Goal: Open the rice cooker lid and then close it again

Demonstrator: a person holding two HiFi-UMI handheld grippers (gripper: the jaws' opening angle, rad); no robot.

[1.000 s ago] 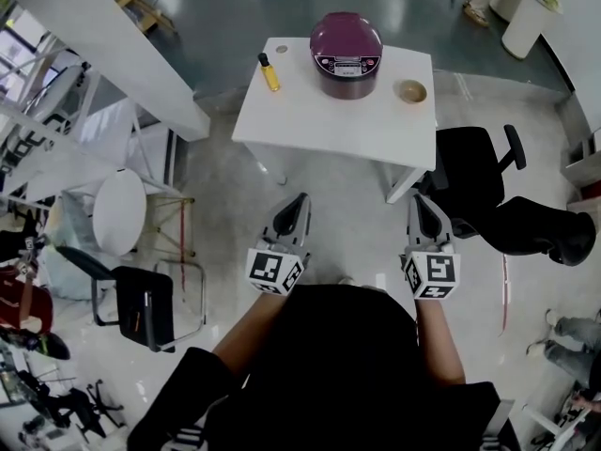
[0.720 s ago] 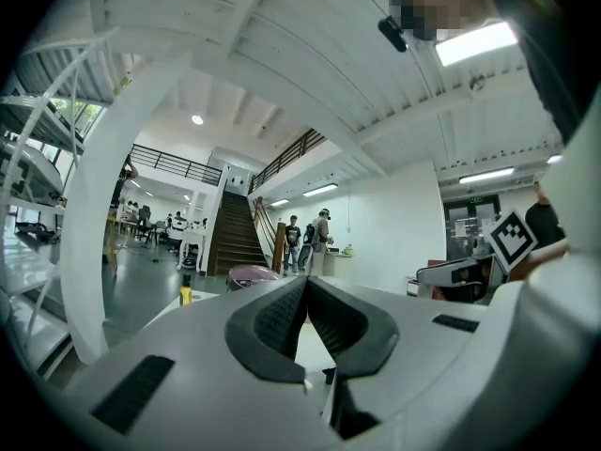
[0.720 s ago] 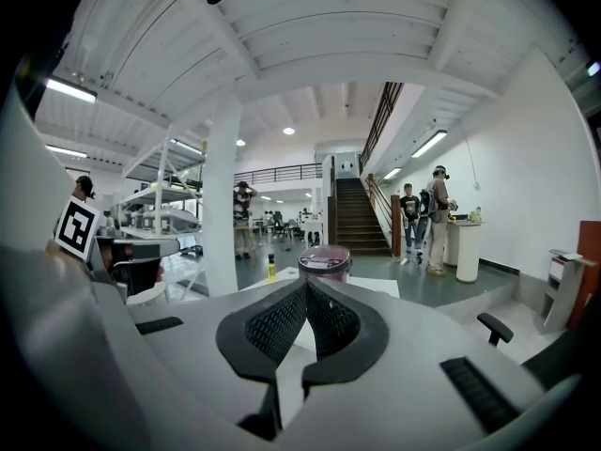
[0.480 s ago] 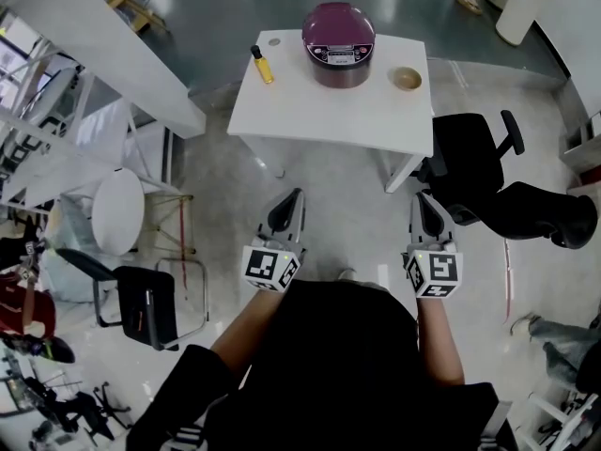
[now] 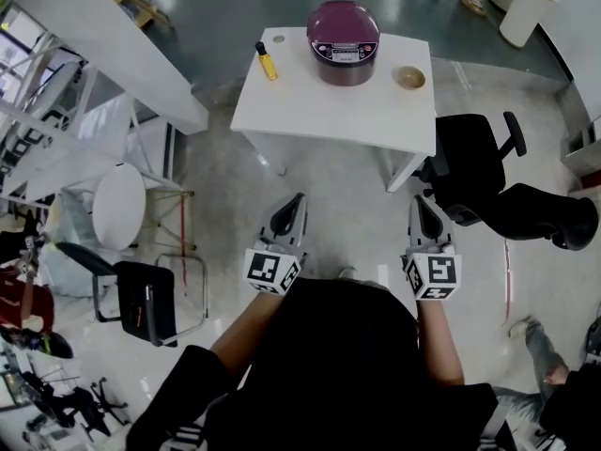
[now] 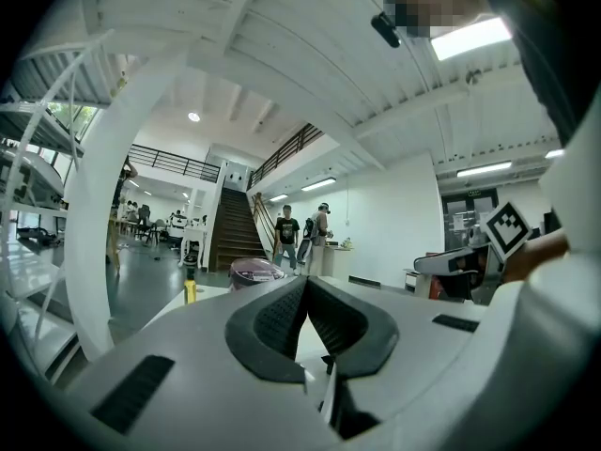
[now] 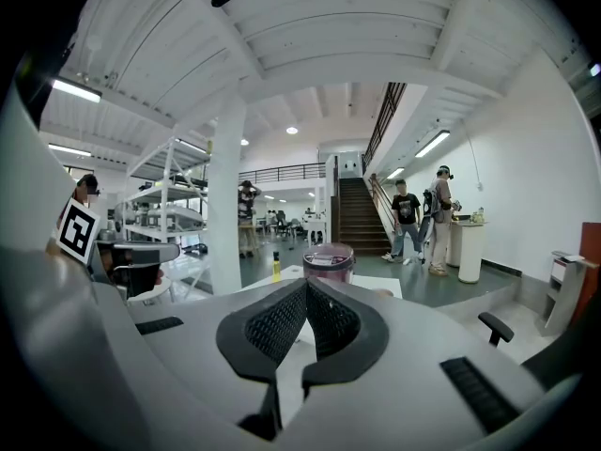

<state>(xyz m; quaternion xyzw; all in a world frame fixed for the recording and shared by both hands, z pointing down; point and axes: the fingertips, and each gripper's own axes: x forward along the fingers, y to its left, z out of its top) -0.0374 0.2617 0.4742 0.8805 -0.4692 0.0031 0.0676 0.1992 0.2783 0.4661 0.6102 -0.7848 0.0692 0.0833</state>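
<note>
A purple rice cooker (image 5: pixel 345 41) with its lid down stands at the back of a white table (image 5: pixel 319 111). It also shows far off in the left gripper view (image 6: pixel 255 272) and the right gripper view (image 7: pixel 327 262). My left gripper (image 5: pixel 299 198) and right gripper (image 5: pixel 416 201) are both shut and empty, held side by side well short of the table's near edge. Each points towards the table.
A yellow bottle (image 5: pixel 268 64) and a small round bowl (image 5: pixel 409 78) sit on the table either side of the cooker. A black office chair (image 5: pixel 474 172) stands right of the table, a round white side table (image 5: pixel 119 209) and a black chair (image 5: pixel 141 301) to my left. Two people (image 7: pixel 420 216) stand by the stairs.
The table and cooker have shifted slightly up in the head view. Both grippers stay shut and keep much the same place.
</note>
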